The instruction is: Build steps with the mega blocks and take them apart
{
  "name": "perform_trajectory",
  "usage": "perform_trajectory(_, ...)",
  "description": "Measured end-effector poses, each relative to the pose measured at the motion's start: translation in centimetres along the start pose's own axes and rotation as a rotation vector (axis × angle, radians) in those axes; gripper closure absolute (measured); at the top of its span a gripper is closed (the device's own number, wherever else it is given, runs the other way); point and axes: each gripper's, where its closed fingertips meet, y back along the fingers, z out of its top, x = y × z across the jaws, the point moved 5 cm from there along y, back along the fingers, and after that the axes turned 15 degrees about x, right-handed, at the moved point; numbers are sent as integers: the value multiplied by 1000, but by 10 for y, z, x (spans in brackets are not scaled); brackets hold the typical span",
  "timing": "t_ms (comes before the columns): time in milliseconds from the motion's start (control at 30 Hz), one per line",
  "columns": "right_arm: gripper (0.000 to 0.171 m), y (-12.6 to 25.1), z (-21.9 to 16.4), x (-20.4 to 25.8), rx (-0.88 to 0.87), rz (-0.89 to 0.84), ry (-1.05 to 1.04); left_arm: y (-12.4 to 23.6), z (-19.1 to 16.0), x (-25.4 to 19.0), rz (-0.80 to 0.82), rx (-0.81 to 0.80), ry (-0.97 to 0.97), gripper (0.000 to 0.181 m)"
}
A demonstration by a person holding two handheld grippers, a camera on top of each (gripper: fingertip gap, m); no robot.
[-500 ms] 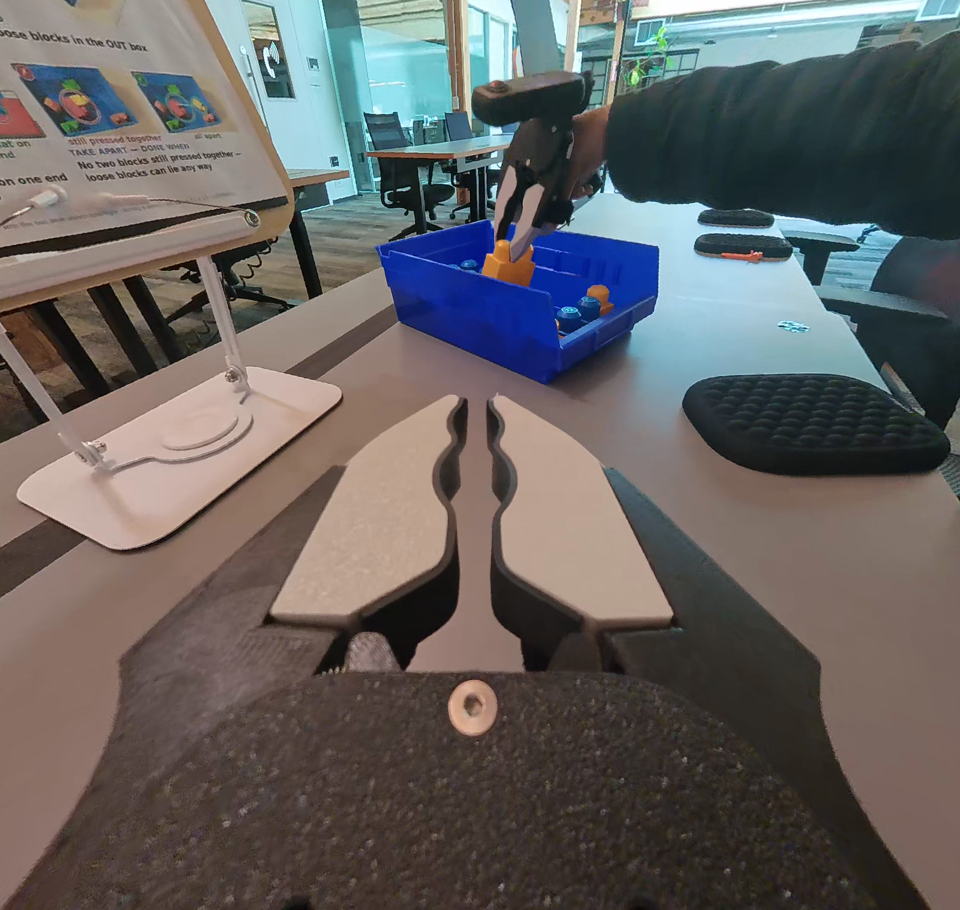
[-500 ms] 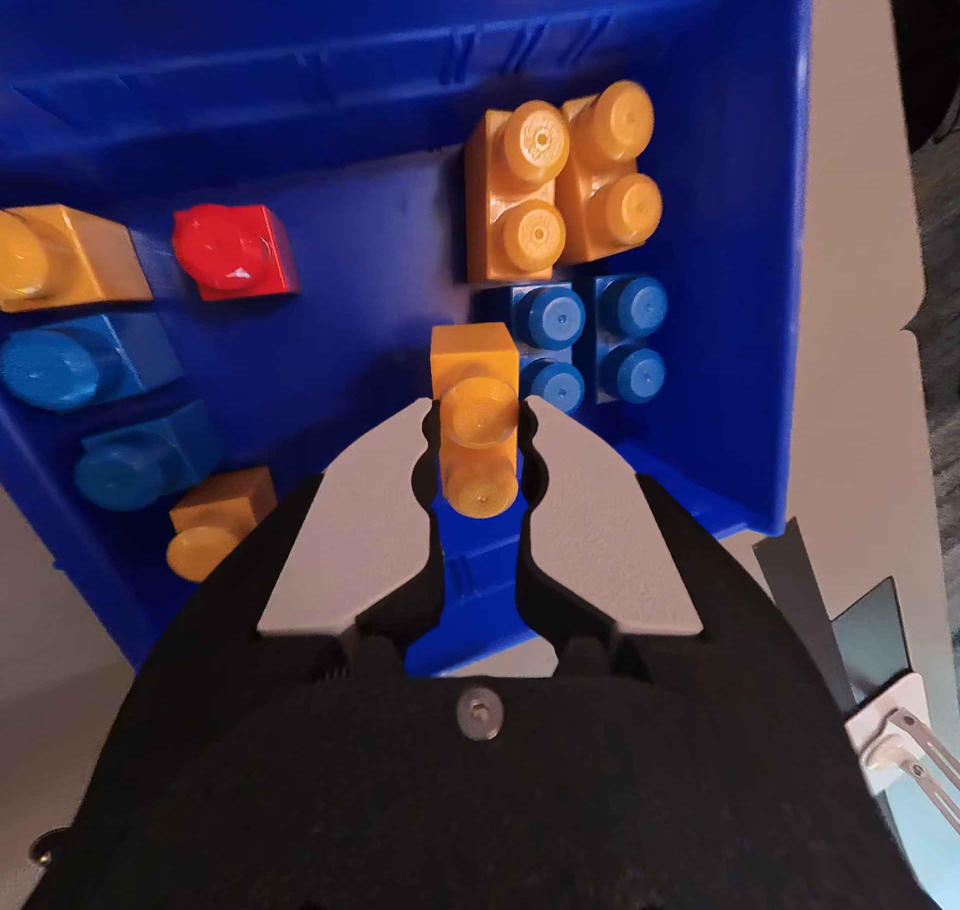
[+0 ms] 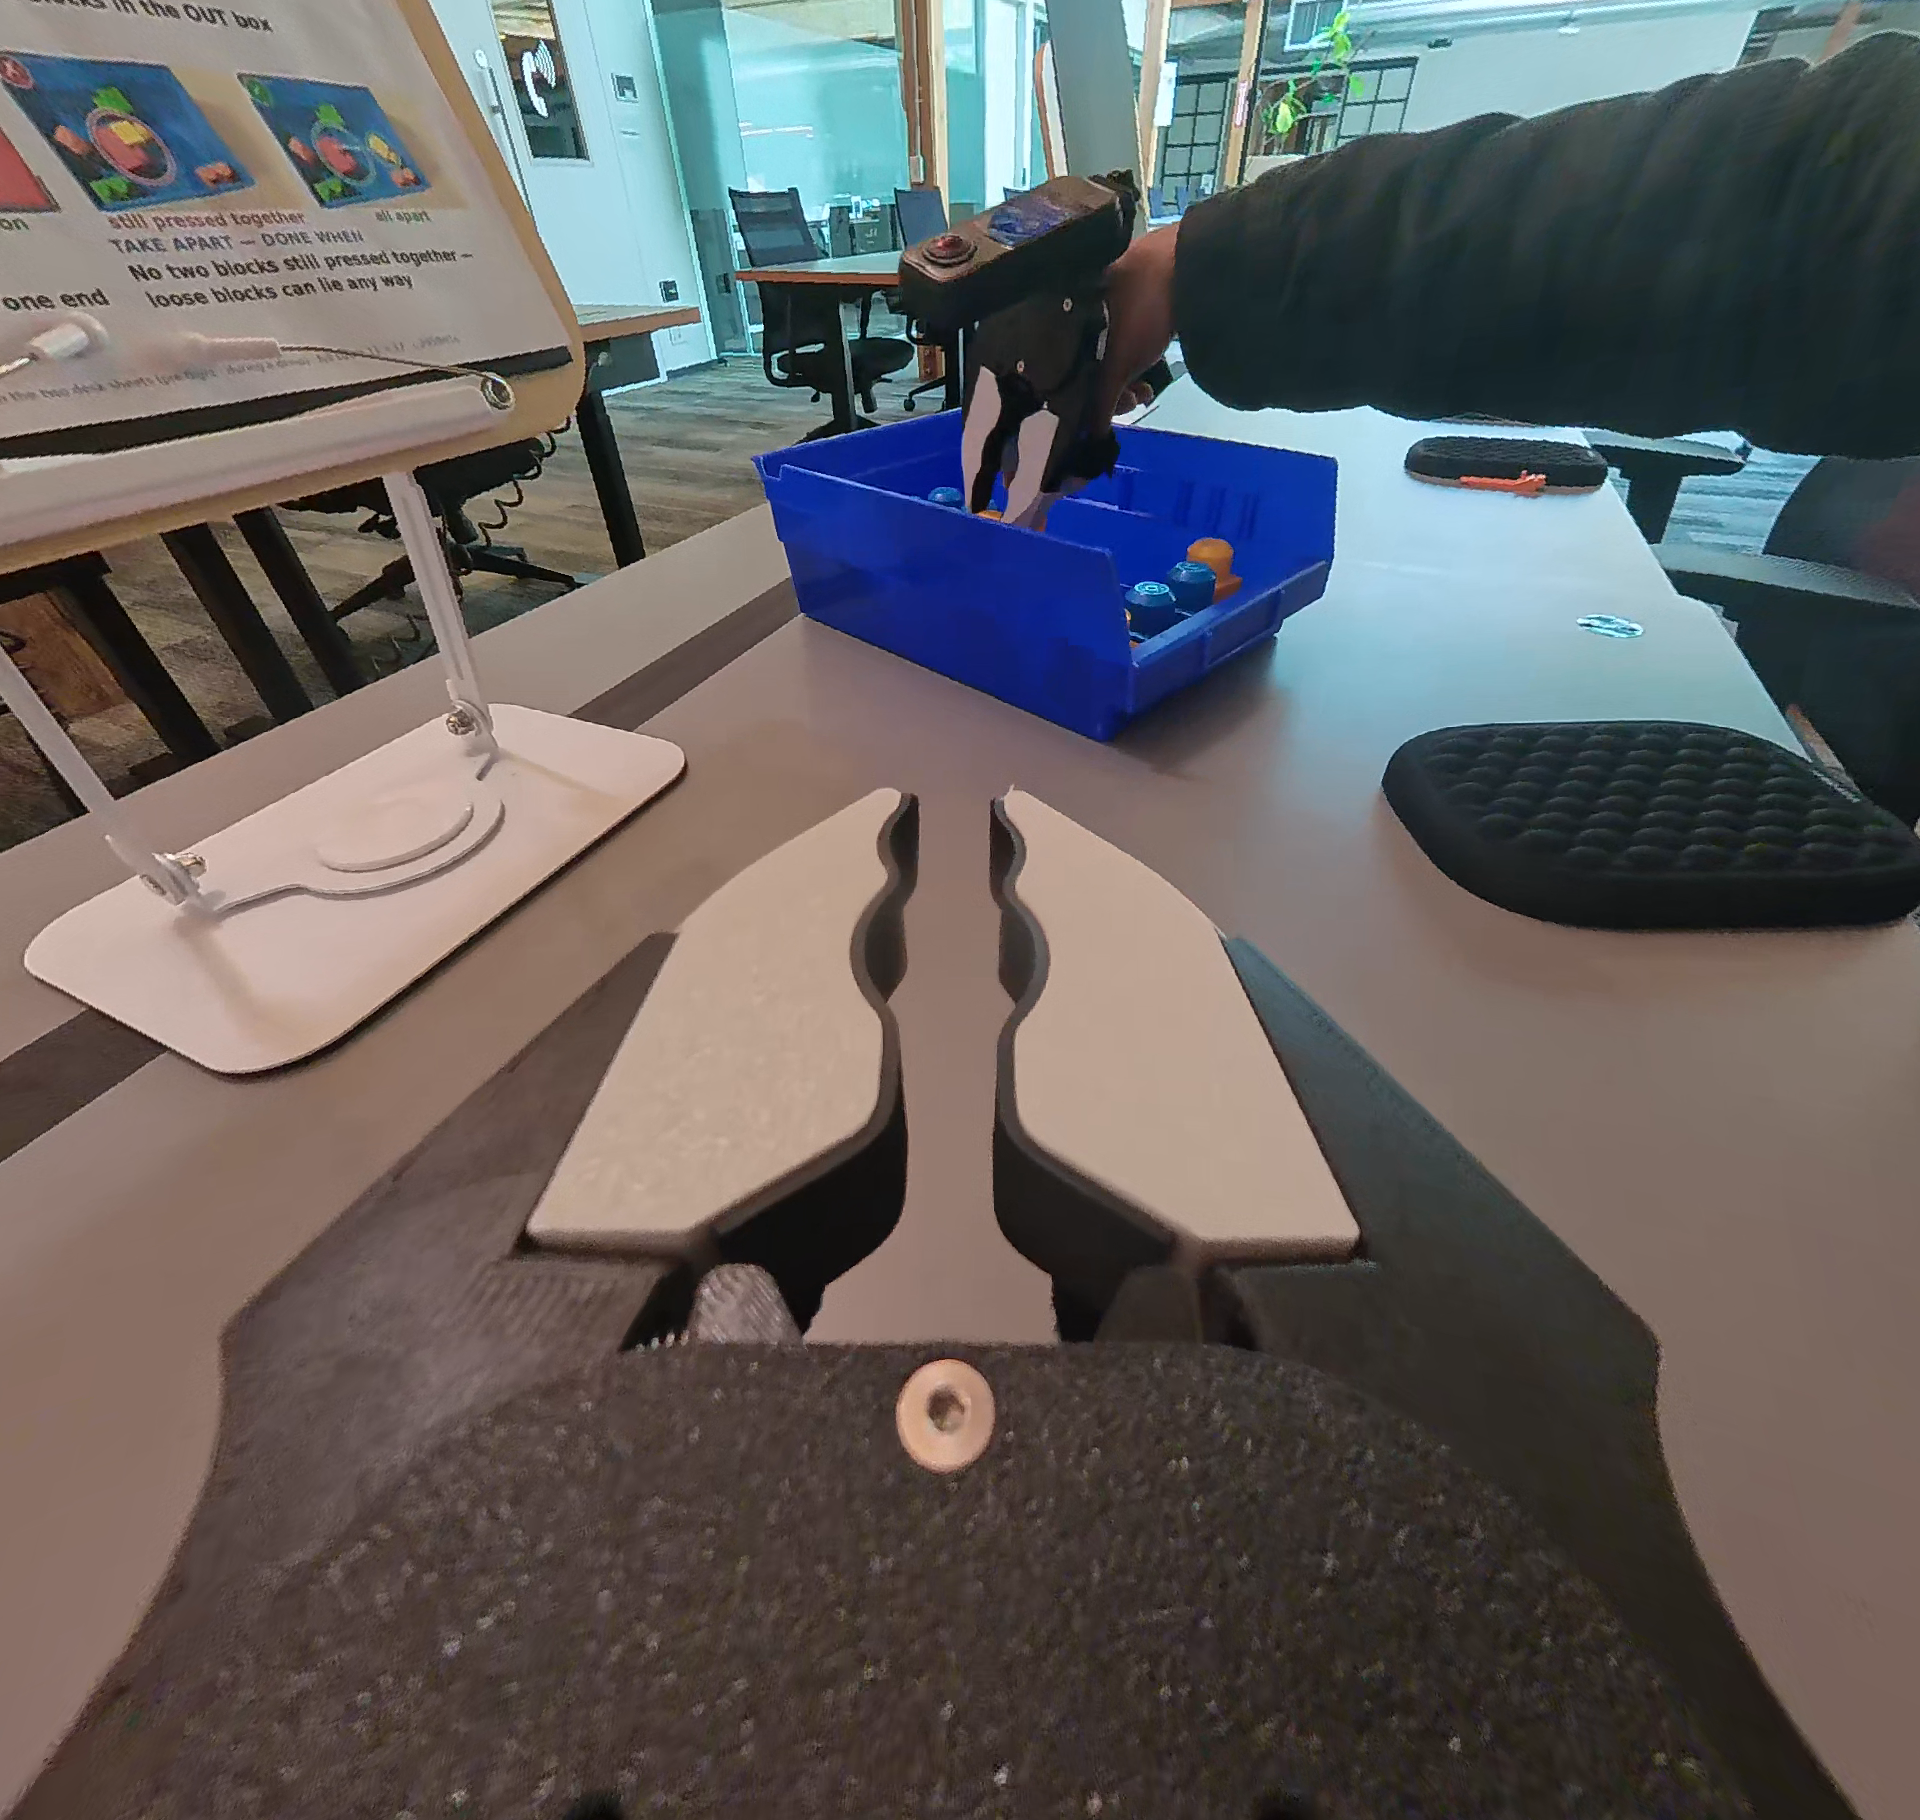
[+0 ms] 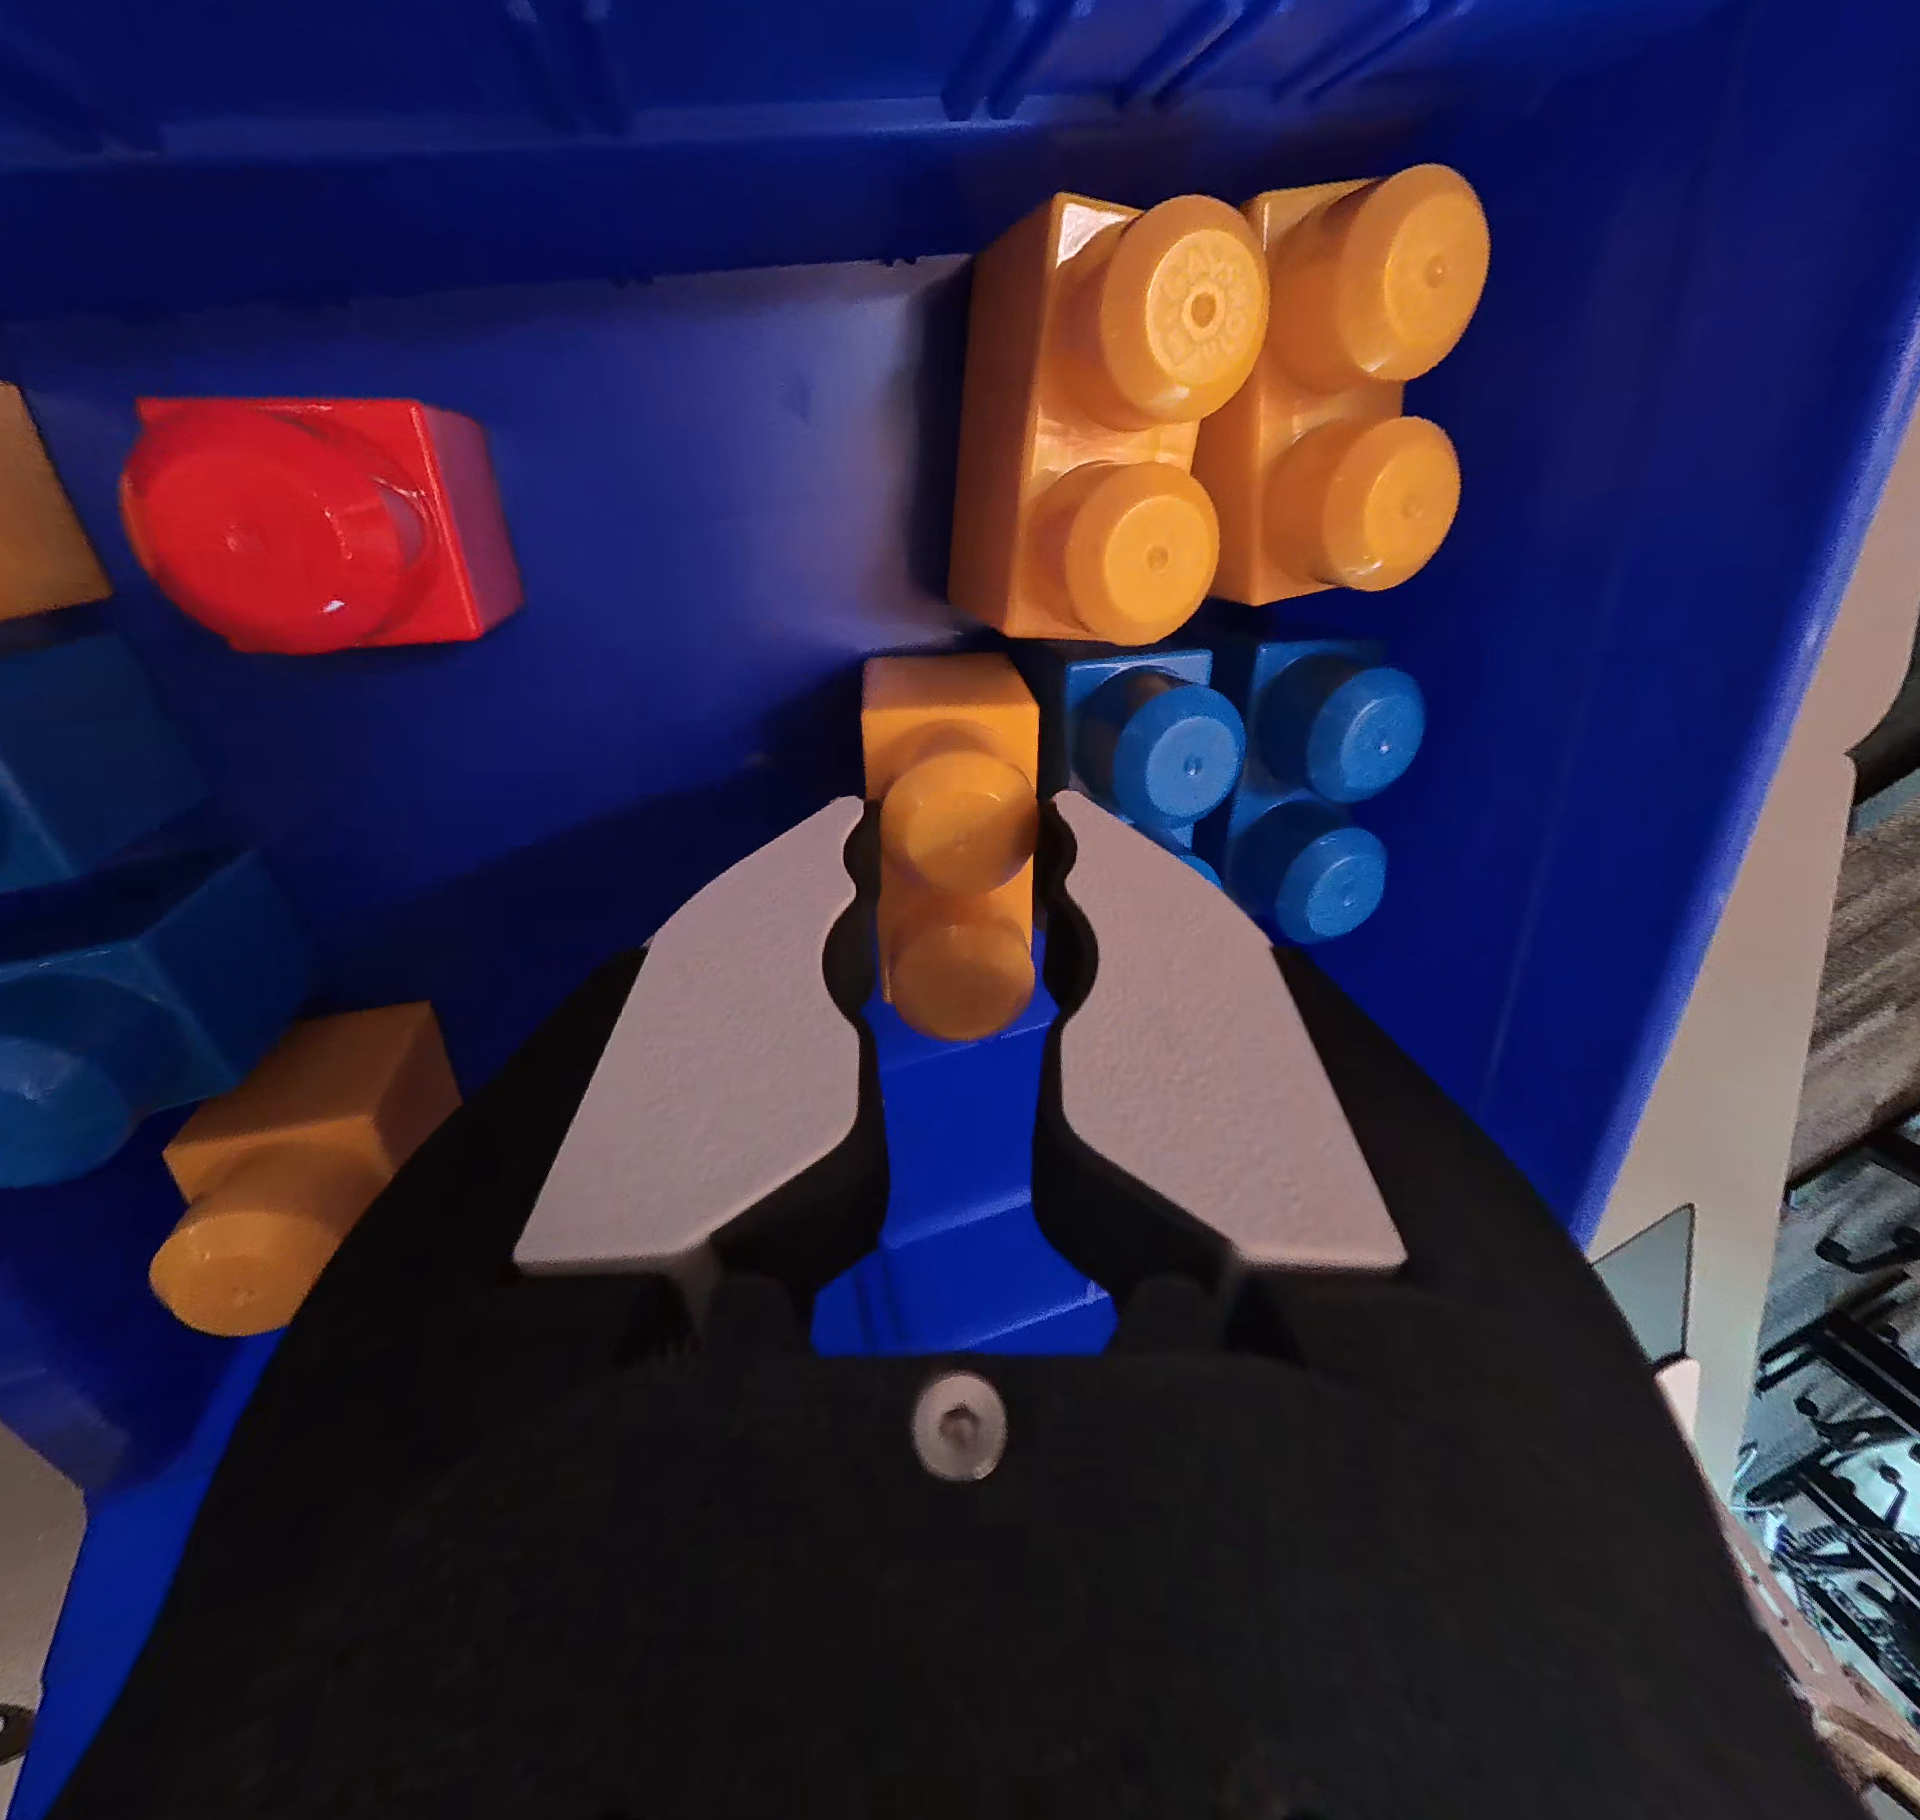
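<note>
Our left gripper (image 3: 951, 814) hovers over the grey table (image 3: 1455, 1095), fingers slightly apart, holding nothing. Our right gripper (image 4: 954, 814) is clamped on an orange two-stud block (image 4: 951, 835) near the blue bin's (image 4: 1662, 627) right wall; its studs face the camera, its long axis running along the fingers. Its base is hidden.

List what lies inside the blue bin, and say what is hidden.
Blue bin: orange blocks, blue blocks, one red block. The right gripper is shut on an orange block. Its fingers hide the floor beneath.
</note>
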Motion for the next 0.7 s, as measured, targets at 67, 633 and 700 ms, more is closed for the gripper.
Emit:
perform_trajectory(67,142,2,2,-2,-10,-13,1,-1,-1,0,-5,5,-1,168)
perform_trajectory(633,144,165,71,42,-887,-135,-298,0,0,1,-4,2,30,169)
perform_trajectory(700,146,190,84,66,-1071,-66,-379,1,0,2,8,4,31,170)
